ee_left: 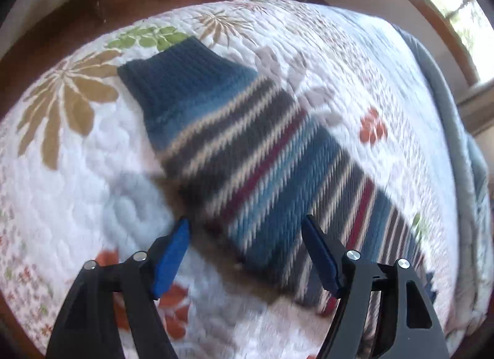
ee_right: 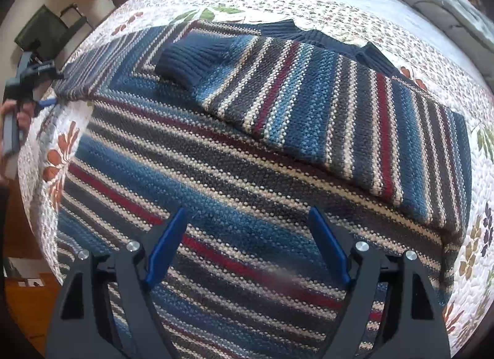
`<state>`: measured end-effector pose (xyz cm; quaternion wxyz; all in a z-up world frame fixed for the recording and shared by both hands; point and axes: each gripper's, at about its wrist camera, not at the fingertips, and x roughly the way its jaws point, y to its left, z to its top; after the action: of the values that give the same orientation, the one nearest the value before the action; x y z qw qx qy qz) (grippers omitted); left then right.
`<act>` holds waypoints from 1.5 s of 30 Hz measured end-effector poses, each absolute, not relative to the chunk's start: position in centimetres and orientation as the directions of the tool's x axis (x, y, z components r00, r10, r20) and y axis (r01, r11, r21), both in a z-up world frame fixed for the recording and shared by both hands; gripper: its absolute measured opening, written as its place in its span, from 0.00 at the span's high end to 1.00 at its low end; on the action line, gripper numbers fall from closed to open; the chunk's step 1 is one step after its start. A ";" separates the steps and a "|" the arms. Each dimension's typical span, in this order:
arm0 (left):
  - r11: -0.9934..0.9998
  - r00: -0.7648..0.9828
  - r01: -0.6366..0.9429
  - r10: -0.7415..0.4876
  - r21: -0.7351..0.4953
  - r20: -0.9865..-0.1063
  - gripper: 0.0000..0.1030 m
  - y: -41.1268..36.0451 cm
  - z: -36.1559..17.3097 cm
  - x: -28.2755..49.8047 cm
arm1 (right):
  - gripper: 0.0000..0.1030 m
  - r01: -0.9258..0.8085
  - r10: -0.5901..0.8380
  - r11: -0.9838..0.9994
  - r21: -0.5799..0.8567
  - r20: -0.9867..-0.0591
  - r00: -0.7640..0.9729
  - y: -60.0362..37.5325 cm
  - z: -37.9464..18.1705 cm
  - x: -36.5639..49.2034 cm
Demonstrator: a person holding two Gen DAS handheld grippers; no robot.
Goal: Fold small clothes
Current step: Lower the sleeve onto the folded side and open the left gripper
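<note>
In the left wrist view the left tool (ee_left: 245, 224) gapes wide and empty above a sleeve (ee_left: 247, 149) running from upper left to lower right across the quilt (ee_left: 77, 173). In the right wrist view the striped sweater (ee_right: 247, 158) fills the frame's middle under the right tool (ee_right: 248, 215), likewise wide apart, gripping nothing.

My left tongs (ee_left: 245, 229) and my right tongs (ee_right: 247, 220) are black, with bright blue pads (ee_right: 166, 248) and little round silver screws (ee_right: 362, 246).
</note>
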<state>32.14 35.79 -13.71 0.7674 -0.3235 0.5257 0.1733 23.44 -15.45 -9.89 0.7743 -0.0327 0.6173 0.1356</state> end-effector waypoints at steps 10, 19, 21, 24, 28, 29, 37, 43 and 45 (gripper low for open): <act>0.692 0.430 -0.637 -0.047 -0.340 -0.901 0.88 36.5 -14.2 33.6 | 0.22 -0.227 0.158 0.967 0.112 -0.968 0.197 -17.4 -10.5 22.9; 0.888 0.629 -0.359 0.002 -0.288 -0.778 0.89 25.4 -7.3 33.3 | 0.22 -0.190 0.159 0.974 0.121 -0.967 0.201 -20.5 -10.3 21.7; 0.932 0.650 -0.264 -0.019 -0.250 -0.760 0.89 21.5 -6.2 33.0 | 0.21 -0.178 0.161 0.976 0.126 -0.966 0.204 -21.3 -10.2 21.4; 0.975 0.651 -0.073 -0.115 -0.212 -0.751 0.89 14.7 -5.4 31.9 | 0.21 -0.156 0.164 0.979 0.133 -0.965 0.207 -22.5 -10.1 21.1; 0.968 0.583 0.197 -0.241 -0.153 -0.776 0.88 6.2 -5.8 29.3 | 0.21 -0.121 0.173 0.981 0.151 -0.964 0.203 -24.2 -10.2 20.7; 0.957 0.561 0.259 -0.258 -0.129 -0.787 0.85 4.3 -6.1 28.6 | 0.21 -0.114 0.174 0.982 0.154 -0.964 0.201 -24.5 -10.2 20.7; 0.838 0.404 0.424 -0.514 -0.344 -0.757 0.52 1.6 -5.5 24.7 | 0.21 -0.093 0.185 0.981 0.169 -0.962 0.201 -25.4 -10.4 20.4; 0.887 0.465 0.139 -0.451 -0.440 -0.762 0.47 8.7 -5.1 27.3 | 0.20 -0.100 0.190 0.980 0.173 -0.961 0.203 -24.8 -10.3 20.6; 0.894 0.439 0.048 -0.420 -0.446 -0.794 0.48 10.1 -6.1 28.7 | 0.20 -0.103 0.194 0.979 0.176 -0.960 0.201 -24.5 -10.4 20.7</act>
<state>28.66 10.13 -6.14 0.8285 -0.1822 0.5102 -0.1414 20.73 -24.53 -10.40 0.7741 0.0363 0.6247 0.0960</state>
